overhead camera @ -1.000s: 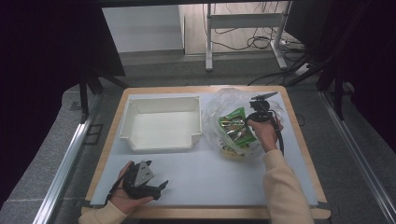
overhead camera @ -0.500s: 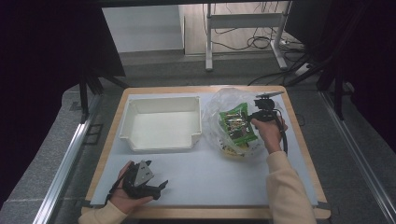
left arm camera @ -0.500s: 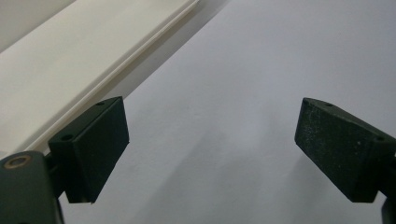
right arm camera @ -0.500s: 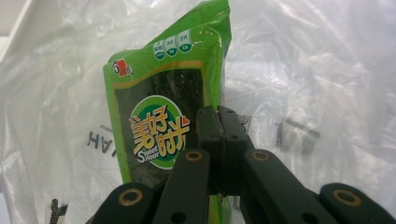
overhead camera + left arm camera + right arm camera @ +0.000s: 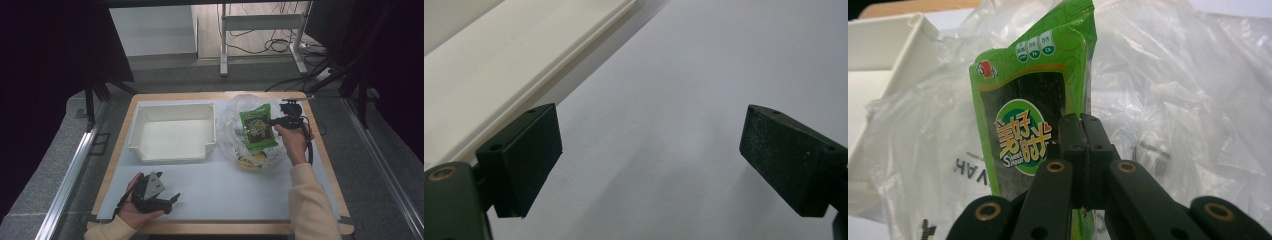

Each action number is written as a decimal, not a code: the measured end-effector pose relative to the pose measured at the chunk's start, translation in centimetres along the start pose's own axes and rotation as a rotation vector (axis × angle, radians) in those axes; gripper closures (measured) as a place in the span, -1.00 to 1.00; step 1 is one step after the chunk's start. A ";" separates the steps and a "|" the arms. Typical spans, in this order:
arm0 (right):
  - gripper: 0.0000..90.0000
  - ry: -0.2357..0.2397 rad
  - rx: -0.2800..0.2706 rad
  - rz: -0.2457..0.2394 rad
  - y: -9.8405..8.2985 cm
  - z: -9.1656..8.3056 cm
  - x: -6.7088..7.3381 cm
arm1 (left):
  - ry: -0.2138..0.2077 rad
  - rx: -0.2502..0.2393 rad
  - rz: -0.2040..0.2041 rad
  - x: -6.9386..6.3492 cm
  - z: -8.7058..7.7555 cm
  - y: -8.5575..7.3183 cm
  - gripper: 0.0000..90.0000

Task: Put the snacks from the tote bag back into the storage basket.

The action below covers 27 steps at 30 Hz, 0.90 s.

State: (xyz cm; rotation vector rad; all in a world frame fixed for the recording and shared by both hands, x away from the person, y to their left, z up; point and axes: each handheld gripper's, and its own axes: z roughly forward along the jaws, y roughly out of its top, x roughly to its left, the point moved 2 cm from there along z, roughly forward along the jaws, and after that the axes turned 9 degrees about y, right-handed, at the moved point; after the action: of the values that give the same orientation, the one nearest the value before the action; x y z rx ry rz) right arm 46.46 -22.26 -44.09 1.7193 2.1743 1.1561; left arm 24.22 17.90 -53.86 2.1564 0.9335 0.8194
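My right gripper [image 5: 1082, 150] is clamped on the green snack packet [image 5: 258, 126], lifting it above the clear plastic bag [image 5: 235, 115]; next it needs carrying to the white tray [image 5: 172, 135]; my left gripper [image 5: 159, 200] rests spread apart.

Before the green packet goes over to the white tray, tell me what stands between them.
Little visible: the right gripper holds the green packet above the clear plastic bag, whose crumpled edge lies beside the white tray.
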 end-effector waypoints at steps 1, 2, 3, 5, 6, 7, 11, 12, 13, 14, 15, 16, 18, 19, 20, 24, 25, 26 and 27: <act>1.00 0.000 0.000 0.000 0.0 0.0 0.0 | 0.000 0.000 0.000 0.0 0.0 0.0 -0.78; 1.00 0.004 -0.006 -0.002 0.0 -0.1 0.0 | 0.000 0.000 0.000 0.0 0.0 0.0 -0.78; 1.00 0.006 -0.012 -0.003 0.1 -0.2 0.1 | 0.000 0.001 0.000 0.0 0.0 0.0 -0.78; 1.00 0.018 -0.028 -0.013 0.2 -0.5 0.2 | 0.001 0.000 -0.001 0.0 0.0 0.0 -0.78; 1.00 0.020 -0.036 -0.016 0.3 -0.7 0.2 | 0.001 0.000 0.000 0.0 0.0 0.0 -0.78; 1.00 0.023 -0.040 -0.017 0.3 -0.8 0.2 | 0.001 0.000 -0.001 0.0 0.0 0.0 -0.78; 1.00 0.040 -0.073 -0.026 0.6 -1.5 0.5 | 0.000 0.000 -0.001 0.0 0.0 0.0 -0.78; 1.00 0.046 -0.086 -0.031 0.8 -1.8 0.7 | 0.000 0.000 -0.001 0.0 0.0 0.0 -0.78; 1.00 0.046 -0.086 -0.031 0.8 -1.8 0.7 | -0.001 0.001 -0.001 0.0 0.0 0.0 -0.78; 1.00 0.052 -0.099 -0.035 0.9 -2.1 0.8 | -0.001 0.001 0.000 0.0 0.0 0.0 -0.78; 1.00 0.052 -0.099 -0.035 0.9 -2.1 0.8 | -0.001 0.001 0.000 0.0 0.0 0.0 -0.78; 1.00 0.061 -0.107 -0.041 1.0 -2.3 1.0 | -0.002 0.001 0.000 0.0 0.0 0.0 -0.78; 1.00 0.068 -0.111 -0.046 1.1 -2.4 1.2 | 0.000 0.001 0.000 0.0 0.0 0.0 -0.78; 1.00 0.068 -0.111 -0.046 1.1 -2.4 1.2 | -0.001 0.001 -0.001 0.0 0.0 0.0 -0.78; 1.00 0.079 -0.117 -0.047 1.1 -2.5 1.5 | 0.000 0.000 -0.001 0.0 0.0 0.0 -0.78; 1.00 0.083 -0.129 -0.056 1.3 -2.6 1.8 | 0.002 -0.001 -0.002 0.0 0.0 0.0 -0.78; 1.00 0.087 -0.132 -0.054 1.4 -2.7 1.9 | 0.001 -0.001 -0.002 0.0 0.0 0.0 -0.78; 1.00 0.101 -0.140 -0.052 1.4 -2.9 2.0 | 0.001 0.000 -0.002 0.0 0.0 0.0 -0.78; 1.00 0.101 -0.140 -0.052 1.4 -2.9 2.0 | 0.001 0.000 -0.002 0.0 0.0 0.0 -0.78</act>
State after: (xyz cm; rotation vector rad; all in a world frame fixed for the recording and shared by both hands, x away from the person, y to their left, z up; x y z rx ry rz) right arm 45.36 -21.83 -40.50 1.5700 2.1230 1.3740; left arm 24.22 17.90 -53.86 2.1545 0.9358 0.8198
